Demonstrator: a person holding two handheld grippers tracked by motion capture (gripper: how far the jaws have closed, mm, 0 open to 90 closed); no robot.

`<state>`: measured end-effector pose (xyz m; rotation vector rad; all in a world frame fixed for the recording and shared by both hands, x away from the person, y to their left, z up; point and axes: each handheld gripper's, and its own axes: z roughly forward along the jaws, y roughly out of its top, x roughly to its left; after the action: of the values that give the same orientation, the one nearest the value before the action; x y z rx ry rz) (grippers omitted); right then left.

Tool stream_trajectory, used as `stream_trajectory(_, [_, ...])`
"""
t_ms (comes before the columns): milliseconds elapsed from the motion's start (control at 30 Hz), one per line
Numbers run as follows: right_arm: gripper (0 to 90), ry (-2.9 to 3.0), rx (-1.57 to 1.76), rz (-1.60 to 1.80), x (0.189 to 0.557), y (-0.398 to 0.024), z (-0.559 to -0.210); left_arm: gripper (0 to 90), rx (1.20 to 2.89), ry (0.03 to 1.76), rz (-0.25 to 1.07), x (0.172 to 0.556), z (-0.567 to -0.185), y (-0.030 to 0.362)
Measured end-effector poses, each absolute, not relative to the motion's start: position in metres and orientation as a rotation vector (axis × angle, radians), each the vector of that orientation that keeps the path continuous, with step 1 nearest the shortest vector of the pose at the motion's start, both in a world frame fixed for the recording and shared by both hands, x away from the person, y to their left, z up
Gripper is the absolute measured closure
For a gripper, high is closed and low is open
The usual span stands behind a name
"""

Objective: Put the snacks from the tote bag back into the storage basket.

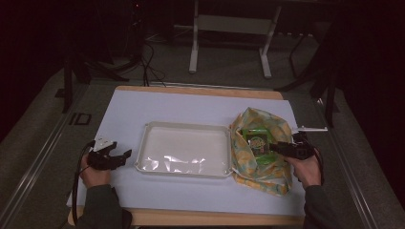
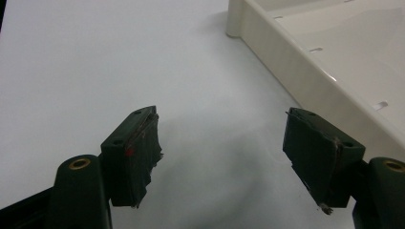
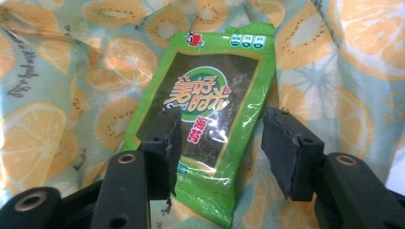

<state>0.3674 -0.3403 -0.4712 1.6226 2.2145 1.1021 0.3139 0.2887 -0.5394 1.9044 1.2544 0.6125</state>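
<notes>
1. covering most of the wooden table is a white sheet; it's the bare surface under your left gripper.
2. sitting mid-sheet, the cream tray is shallow and glossy; its wall and a rounded corner show at the upper right of the left gripper view.
3. touching the tray's right edge, the fruit-print cloth bag lies open, orange and kiwi slices on pale blue.
4. lying in the bag's mouth, the green snack packet is flat, label up, tilted a bit.
5. your right gripper points into the bag; jaws spread wide either side of the packet's lower half, pads not pressing it, no grip.
6. your left gripper rests on the sheet just left of the tray, jaws wide apart, nothing between them.
</notes>
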Motion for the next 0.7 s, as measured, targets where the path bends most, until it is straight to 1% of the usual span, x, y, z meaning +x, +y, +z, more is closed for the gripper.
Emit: stream_trajectory(700, [45.3, 2.273, 1.72, 1.061, 0.389, -0.329, -0.491, 28.6, 1.903, 1.258, 0.609, 0.314, -0.539, 0.289])
